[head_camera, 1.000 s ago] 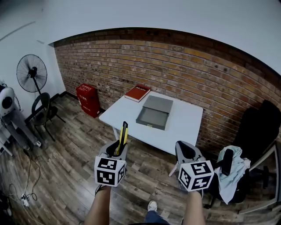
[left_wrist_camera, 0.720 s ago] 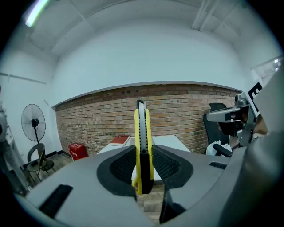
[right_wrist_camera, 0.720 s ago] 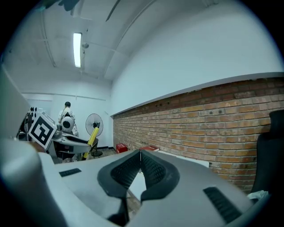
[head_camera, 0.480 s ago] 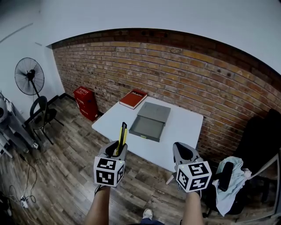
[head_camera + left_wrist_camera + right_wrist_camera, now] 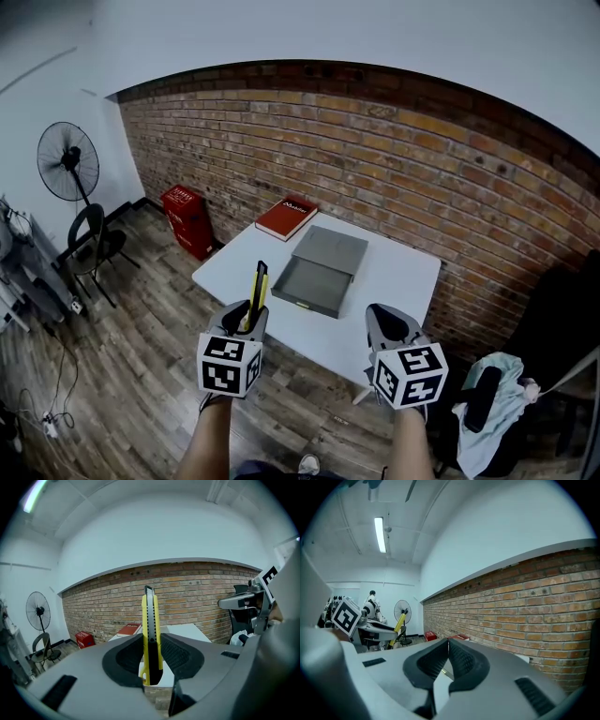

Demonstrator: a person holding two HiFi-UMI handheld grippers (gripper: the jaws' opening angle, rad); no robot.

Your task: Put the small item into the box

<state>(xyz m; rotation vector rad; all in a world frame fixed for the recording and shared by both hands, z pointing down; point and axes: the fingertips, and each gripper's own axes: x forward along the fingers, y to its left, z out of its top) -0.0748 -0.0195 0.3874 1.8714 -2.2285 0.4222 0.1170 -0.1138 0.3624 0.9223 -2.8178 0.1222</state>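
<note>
A yellow and black utility knife [image 5: 256,292] stands upright between the pads of my left gripper [image 5: 246,314], which is shut on it; in the left gripper view the knife [image 5: 151,634] sticks up well above the jaws. My right gripper [image 5: 386,319] is shut with nothing in it, its pads meeting at the tips [image 5: 446,645]. Ahead on a white table [image 5: 398,272] lies an open grey box [image 5: 314,286] with its grey lid [image 5: 330,249] behind it. Both grippers hang over the wooden floor, short of the table's near edge.
A red book [image 5: 286,217] lies on the table's far left corner. A red crate [image 5: 188,218] stands by the brick wall, with a standing fan [image 5: 67,161] and a black chair [image 5: 94,248] further left. A cloth-draped chair [image 5: 495,398] is at right.
The table with the box has come nearer to both grippers and sits more centred in the head view. The knife stays gripped the same way, and the right jaws stay shut.
</note>
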